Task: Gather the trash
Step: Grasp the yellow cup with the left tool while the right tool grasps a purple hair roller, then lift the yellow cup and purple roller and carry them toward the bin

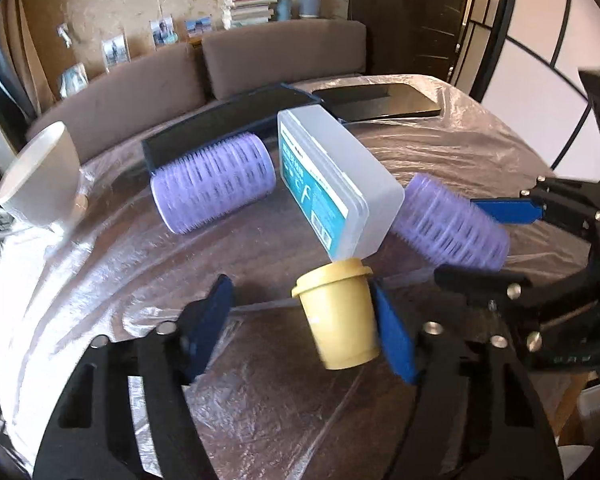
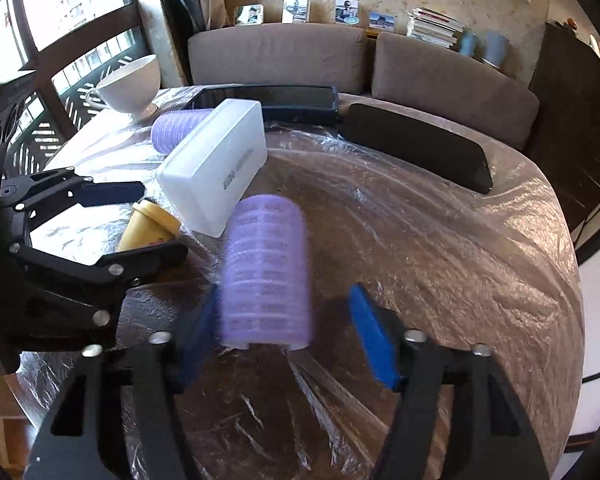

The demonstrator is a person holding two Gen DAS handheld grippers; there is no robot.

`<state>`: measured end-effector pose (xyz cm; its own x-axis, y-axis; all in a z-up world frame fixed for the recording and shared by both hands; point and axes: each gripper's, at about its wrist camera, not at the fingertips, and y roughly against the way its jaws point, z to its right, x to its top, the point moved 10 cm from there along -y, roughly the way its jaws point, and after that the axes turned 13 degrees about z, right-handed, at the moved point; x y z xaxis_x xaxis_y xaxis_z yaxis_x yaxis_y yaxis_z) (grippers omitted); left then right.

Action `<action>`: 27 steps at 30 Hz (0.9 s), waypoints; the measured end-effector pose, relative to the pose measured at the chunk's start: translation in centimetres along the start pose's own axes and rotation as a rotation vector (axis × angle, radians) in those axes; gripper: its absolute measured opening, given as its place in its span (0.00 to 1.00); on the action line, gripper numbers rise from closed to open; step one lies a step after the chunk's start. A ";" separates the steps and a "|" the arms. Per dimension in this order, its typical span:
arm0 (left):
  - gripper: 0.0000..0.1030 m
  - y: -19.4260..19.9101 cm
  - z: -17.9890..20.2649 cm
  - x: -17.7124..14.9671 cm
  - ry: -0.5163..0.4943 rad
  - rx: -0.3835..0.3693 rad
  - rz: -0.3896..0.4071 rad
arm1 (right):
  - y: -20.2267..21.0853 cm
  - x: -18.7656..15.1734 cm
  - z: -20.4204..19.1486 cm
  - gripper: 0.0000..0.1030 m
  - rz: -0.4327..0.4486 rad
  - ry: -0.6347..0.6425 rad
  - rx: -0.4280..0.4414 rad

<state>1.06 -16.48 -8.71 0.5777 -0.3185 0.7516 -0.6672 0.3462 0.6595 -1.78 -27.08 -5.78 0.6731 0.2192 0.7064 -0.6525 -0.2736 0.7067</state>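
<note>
Though both grippers stood over the table [image 1: 100, 280], their jaws were apart. The left gripper [image 1: 304, 328] had one pad beside the cup [image 1: 340, 320], light and slippery. The right gripper [image 2: 284, 332] straddled the curler [image 2: 266, 268], light, springy; best squeezed across its sides.

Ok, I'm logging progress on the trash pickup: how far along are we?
Done: nothing visibly collected. In hand: the left claw straddles the yellow cup, the right claw straddles a purple roller; neither is clamped. Left: the second roller and the white box lie on the table.
</note>
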 end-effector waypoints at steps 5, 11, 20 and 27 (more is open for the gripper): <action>0.37 0.2 0.3 0.1 0.000 -0.005 0.000 | 0.1 0.4 -0.4 0.41 0.012 0.009 0.020; 0.37 1.0 0.1 -0.2 0.028 0.008 0.009 | 0.6 0.7 -0.3 0.41 0.027 -0.009 0.031; 0.37 2.4 -0.3 0.2 0.081 0.000 0.028 | 1.5 1.0 -0.2 0.41 0.044 -0.083 0.076; 0.37 3.9 -0.4 0.3 0.130 -0.004 0.047 | 2.5 0.7 -0.2 0.41 0.047 -0.111 0.100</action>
<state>-1.16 -14.86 -5.92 0.6021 -0.1851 0.7767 -0.6933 0.3612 0.6235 -3.06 -27.40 -3.50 0.6808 0.1004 0.7256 -0.6499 -0.3743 0.6615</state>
